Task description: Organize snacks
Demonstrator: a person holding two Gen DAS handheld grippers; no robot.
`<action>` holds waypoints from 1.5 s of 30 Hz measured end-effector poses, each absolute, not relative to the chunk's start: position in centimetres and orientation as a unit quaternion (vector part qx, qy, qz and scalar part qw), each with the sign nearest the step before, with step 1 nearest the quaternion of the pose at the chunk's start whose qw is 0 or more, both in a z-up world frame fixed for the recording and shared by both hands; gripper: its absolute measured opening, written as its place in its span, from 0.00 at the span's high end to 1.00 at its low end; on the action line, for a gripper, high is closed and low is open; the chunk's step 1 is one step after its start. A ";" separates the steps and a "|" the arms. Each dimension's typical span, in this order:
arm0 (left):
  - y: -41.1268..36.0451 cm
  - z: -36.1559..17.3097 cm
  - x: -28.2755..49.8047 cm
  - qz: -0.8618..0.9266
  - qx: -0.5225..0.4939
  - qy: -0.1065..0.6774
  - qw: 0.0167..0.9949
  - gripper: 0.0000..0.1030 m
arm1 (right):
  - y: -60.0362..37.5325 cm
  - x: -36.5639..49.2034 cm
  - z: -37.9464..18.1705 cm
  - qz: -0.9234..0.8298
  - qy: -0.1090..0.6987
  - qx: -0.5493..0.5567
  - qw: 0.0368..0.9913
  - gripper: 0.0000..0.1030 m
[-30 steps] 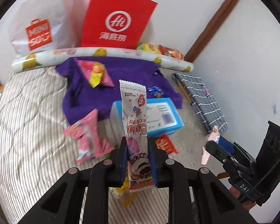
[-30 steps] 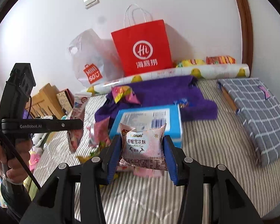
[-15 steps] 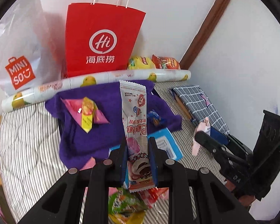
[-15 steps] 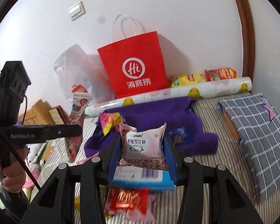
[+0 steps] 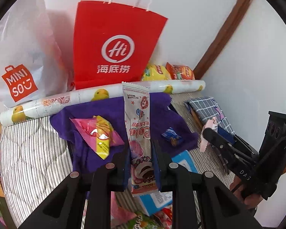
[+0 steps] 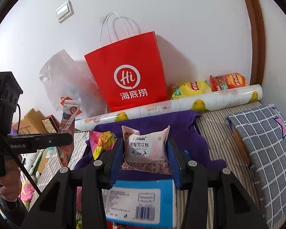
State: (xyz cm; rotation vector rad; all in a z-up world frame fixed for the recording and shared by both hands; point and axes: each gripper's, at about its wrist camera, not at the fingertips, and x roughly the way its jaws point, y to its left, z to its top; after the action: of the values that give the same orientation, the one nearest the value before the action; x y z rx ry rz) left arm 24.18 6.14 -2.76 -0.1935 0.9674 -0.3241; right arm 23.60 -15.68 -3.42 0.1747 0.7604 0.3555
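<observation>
left hand-held gripper (image 5: pixel 140 164) clamps a long lollipop packet (image 5: pixel 138 131) upright; right hand-held gripper (image 6: pixel 145 158) clamps a pink snowflake-crisp packet (image 6: pixel 145 147), both above the purple cloth (image 5: pixel 114 112).

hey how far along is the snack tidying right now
Midway, by the look. Done: a pink and yellow packet and a small blue candy lie on the purple cloth. In hand: left gripper clamps a long wafer packet; right gripper clamps a snowflake pastry packet. Left: loose snacks beside the blue pack.
</observation>
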 end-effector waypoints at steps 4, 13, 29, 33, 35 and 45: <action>7.2 -3.9 25.2 -0.151 -0.102 0.468 0.865 0.81 | -14.8 25.4 -3.9 0.177 0.371 0.084 0.908 0.56; 8.5 -5.3 26.9 -0.135 -0.107 0.482 0.859 0.81 | -13.4 28.9 -5.6 0.181 0.384 0.086 0.901 0.56; 9.5 -8.0 28.4 -0.125 -0.117 0.509 0.844 0.80 | -12.5 32.8 -8.2 0.164 0.395 0.073 0.901 0.56; 9.7 -8.9 28.8 -0.122 -0.120 0.517 0.838 0.81 | -12.9 33.3 -9.5 0.159 0.412 0.073 0.894 0.56; 9.7 -9.2 29.0 -0.120 -0.122 0.520 0.837 0.81 | -12.9 33.4 -10.0 0.158 0.416 0.073 0.892 0.56; 9.6 -9.7 29.1 -0.122 -0.120 0.524 0.834 0.81 | -12.7 33.8 -11.5 0.158 0.438 0.066 0.883 0.56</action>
State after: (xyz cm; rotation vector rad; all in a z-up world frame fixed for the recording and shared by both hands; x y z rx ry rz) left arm 29.13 9.63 -9.68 -0.2546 1.1095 -0.2583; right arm 33.84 -12.68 -11.49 0.1381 0.9111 0.3293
